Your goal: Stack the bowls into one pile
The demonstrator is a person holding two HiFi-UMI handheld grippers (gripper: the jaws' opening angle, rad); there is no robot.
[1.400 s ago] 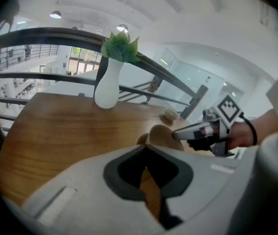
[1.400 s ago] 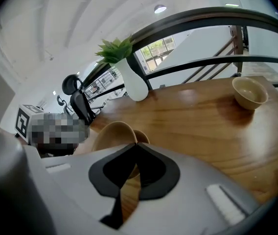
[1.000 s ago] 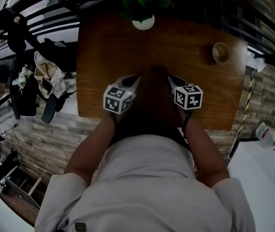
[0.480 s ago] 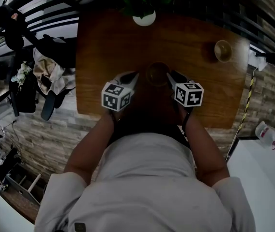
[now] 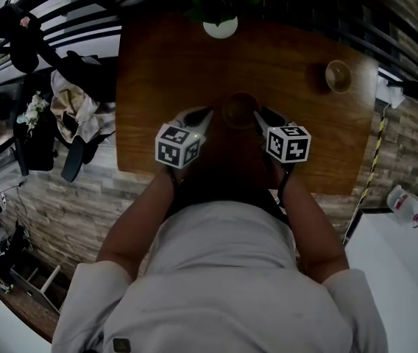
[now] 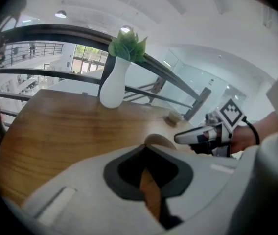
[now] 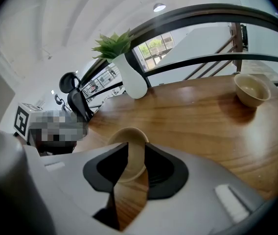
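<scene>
My left tongs (image 5: 204, 116) sit slightly spread and empty. My right tongs (image 5: 260, 116) have just been opening and stand spread, with the near bowl (image 5: 240, 111) showing in their gap, unpinched, midway along the table (image 5: 157, 65) toward its near edge. The 2nd bowl (image 5: 336, 78) waits at the far right corner: I'd pinch its rim squarely, carry it level, lower it centred.
</scene>
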